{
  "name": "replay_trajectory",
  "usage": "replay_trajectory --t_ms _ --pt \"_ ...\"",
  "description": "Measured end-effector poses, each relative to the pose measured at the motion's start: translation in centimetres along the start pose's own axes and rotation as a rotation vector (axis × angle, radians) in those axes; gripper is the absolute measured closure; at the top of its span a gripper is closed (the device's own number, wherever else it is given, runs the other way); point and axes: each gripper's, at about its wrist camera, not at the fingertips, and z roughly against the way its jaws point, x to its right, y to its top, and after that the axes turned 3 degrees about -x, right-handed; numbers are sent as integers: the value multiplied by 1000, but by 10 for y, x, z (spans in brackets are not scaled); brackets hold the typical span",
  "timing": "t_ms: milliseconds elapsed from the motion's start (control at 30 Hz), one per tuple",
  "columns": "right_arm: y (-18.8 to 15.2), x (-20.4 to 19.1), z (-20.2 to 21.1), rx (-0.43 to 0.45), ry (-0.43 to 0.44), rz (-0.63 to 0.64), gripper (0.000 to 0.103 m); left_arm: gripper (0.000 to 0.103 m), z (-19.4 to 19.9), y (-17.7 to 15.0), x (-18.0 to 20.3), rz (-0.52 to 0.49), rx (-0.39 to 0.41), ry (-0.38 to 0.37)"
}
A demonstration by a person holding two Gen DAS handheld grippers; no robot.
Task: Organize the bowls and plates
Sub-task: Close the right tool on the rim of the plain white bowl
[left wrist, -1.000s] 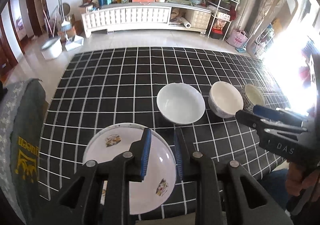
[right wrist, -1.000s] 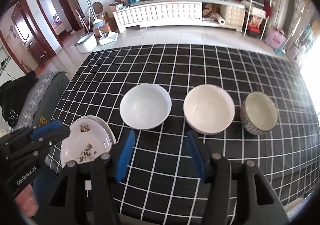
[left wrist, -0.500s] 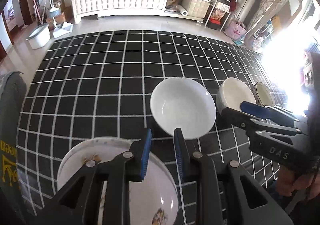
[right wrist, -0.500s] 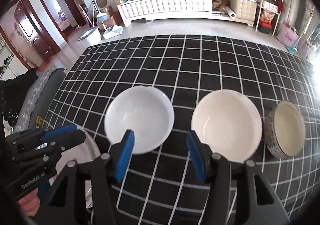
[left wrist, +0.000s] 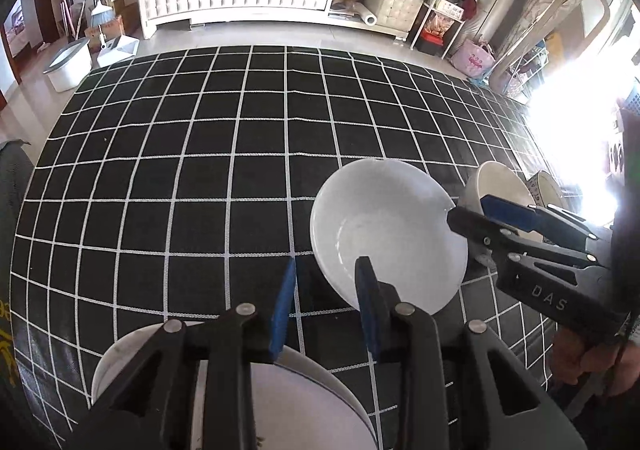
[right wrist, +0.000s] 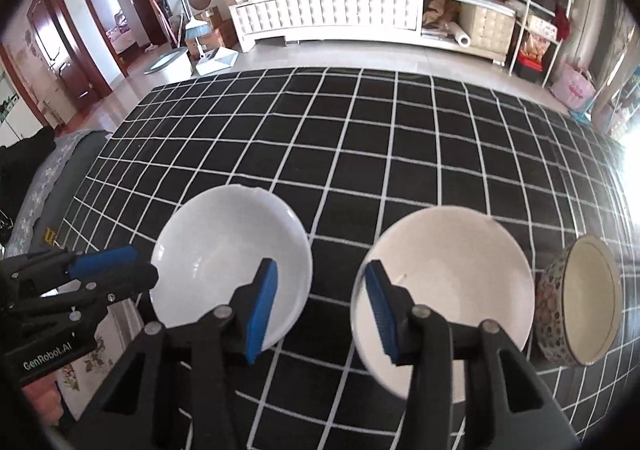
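Currently, left gripper [left wrist: 325, 292]: jaws apart, holding nothing, above the near rim of the white bowl [left wrist: 386, 232].
right gripper [right wrist: 320, 304]: jaws wide, holding nothing, over the gap between white bowl and cream bowl [right wrist: 444, 290].
patterned bowl [right wrist: 578, 300]: just right of the cream bowl.
floral plate [left wrist: 288, 402]: near edge, under the left gripper.
worktop [left wrist: 200, 178]: black checked cloth.

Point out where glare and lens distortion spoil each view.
Left wrist view: window glare blows out the right edge, washing over the patterned bowl; the tablecloth grid bows outward. Right wrist view: glare only at the far right edge; the same fisheye bend curves the grid and the white cabinet; corners vignette black.
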Motion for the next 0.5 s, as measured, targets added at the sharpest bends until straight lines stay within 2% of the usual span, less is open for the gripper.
replay_trajectory --t_ms 133,200,300,400,500 --pt "1 1 0 18 1 26 54 75 -4 2 -2 7 3 4" --pt "2 3 1 28 -6 22 61 75 -7 -1 -5 13 -4 2" --pt "4 0 10 81 11 48 64 75 -8 -2 -11 36 -5 -8" --pt "6 -7 8 65 41 78 64 75 -7 -2 -14 36 -3 -18" --pt "6 -8 -5 8 12 66 64 75 -8 -2 -16 35 -6 -17"
